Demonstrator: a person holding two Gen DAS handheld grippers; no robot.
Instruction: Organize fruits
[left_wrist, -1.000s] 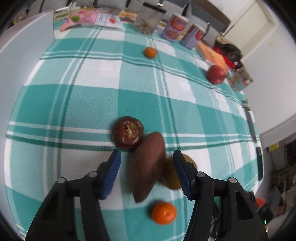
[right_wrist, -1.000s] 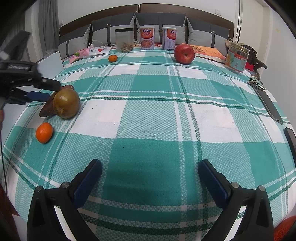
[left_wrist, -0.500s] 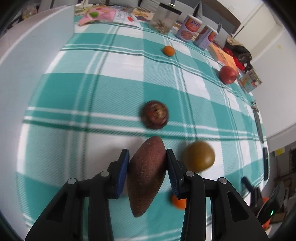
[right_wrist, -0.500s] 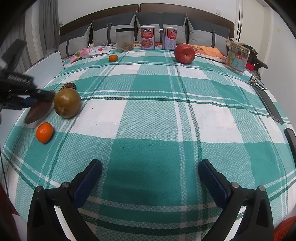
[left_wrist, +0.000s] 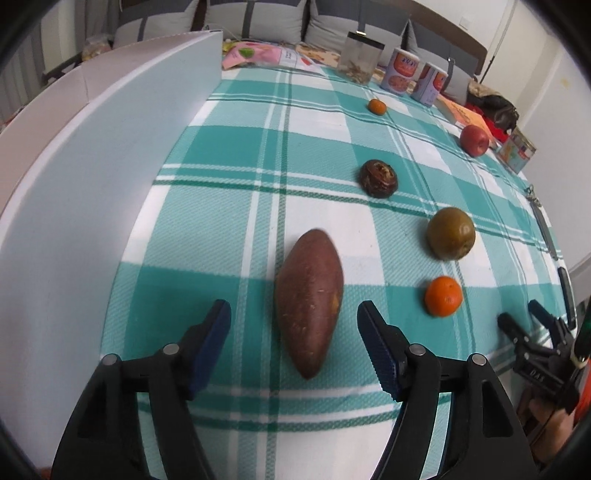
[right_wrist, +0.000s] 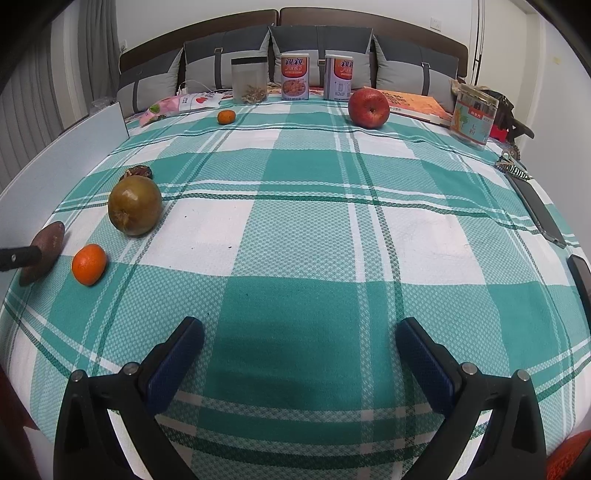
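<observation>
We read two large Chinese characters, "親親", on the left tin (right_wrist: 294, 76); the same pair heads the right tin (right_wrist: 339, 76); the jar's label (right_wrist: 474, 117) is too blurred for us.

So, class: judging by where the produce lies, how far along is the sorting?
Done: the sweet potato lies on the cloth near the brown-green fruit, an orange and a dark fruit.

In hand: nothing. The left gripper jaws have just been opening, clear of the sweet potato; the right gripper is open.

Left: the apple and small orange sit apart.
</observation>
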